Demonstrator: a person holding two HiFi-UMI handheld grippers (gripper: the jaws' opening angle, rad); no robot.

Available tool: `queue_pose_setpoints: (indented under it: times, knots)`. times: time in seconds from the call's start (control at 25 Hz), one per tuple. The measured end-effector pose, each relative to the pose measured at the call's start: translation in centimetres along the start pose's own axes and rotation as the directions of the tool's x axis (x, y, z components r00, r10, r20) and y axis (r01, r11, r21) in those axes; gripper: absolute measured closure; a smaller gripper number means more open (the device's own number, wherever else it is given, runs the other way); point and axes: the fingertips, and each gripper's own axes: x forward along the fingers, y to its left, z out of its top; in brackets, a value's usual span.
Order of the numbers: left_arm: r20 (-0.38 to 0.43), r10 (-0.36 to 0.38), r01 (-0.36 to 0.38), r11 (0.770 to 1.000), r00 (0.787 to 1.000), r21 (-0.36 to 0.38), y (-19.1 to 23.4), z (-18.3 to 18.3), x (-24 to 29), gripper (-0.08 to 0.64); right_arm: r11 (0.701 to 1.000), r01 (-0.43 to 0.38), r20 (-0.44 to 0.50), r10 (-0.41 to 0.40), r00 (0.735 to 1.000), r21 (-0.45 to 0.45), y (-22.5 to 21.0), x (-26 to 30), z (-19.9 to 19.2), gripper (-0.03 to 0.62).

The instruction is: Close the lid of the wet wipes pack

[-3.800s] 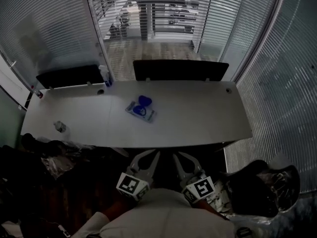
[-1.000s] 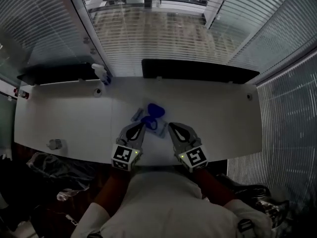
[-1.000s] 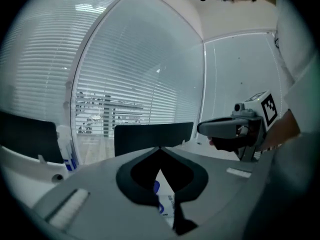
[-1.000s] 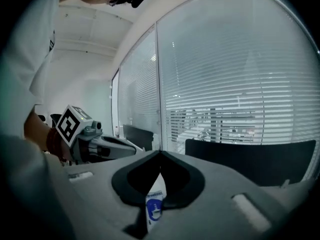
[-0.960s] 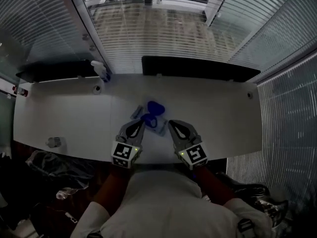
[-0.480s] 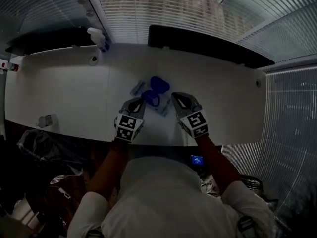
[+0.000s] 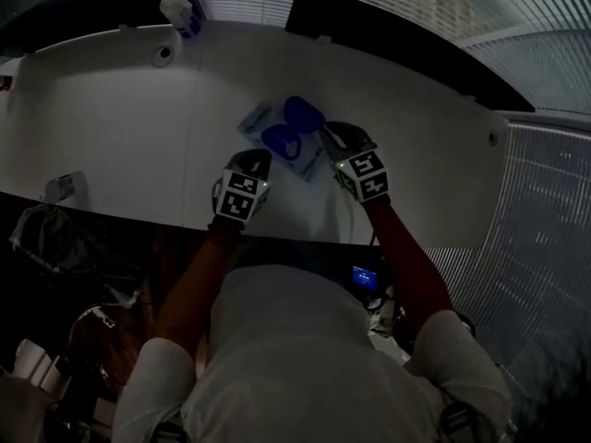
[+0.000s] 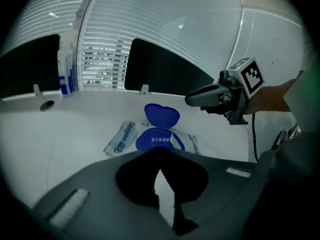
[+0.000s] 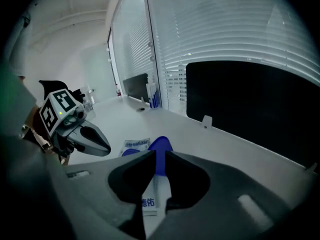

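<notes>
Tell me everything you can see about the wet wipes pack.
The wet wipes pack is a soft white pouch with blue lettering, lying flat on the white table. Its blue plastic lid stands flipped open behind a blue oval base. The right gripper hovers by its right end, not gripping it.

We wear a white short-sleeved shirt [image 7: 305, 340]. Our left gripper [image 7: 253, 161] and right gripper [image 7: 338, 137] are grey, with dark curved jaws that taper to blunt tips. In the head view, each carries a cube [image 7: 238, 197] of black-and-white square markers at its six o'clock end, with a small green light on it. A thin black cable [image 8: 253, 134] hangs from the right one.
</notes>
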Motion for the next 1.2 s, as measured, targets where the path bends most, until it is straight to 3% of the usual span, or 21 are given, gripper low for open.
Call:
queue_pose_setpoints:
  times: [0.36, 0.6, 1.0, 1.2]
  knots:
    - [-0.089, -0.018, 0.014, 0.999, 0.996, -0.045, 0.3, -3.3, 2.2, 0.557, 1.000, -0.020, -0.128, 0.020, 0.992, -0.002, -2.2, 2.7, -2.4, 0.532]
    - [-0.073, -0.033, 0.029, 0.999, 0.997, -0.045, 0.5, -3.0, 3.4, 0.557, 0.999, -0.039, -0.159, 0.039, 0.986, 0.008, -2.7, 4.4, -3.0, 0.526]
    - [-0.070, -0.033, 0.029, 0.998, 0.997, -0.059, 0.6, -3.3, 3.6, 0.557, 0.998, -0.052, -0.105, 0.054, 0.993, 0.023, -1.6, 3.0, -1.4, 0.526]
    - [-0.079, -0.034, 0.030, 0.998, 0.996, -0.061, 0.7, -3.5, 3.6, 0.557, 0.992, -0.129, -0.058, 0.129, 0.990, 0.020, 2.1, 0.6, 0.4, 0.531]
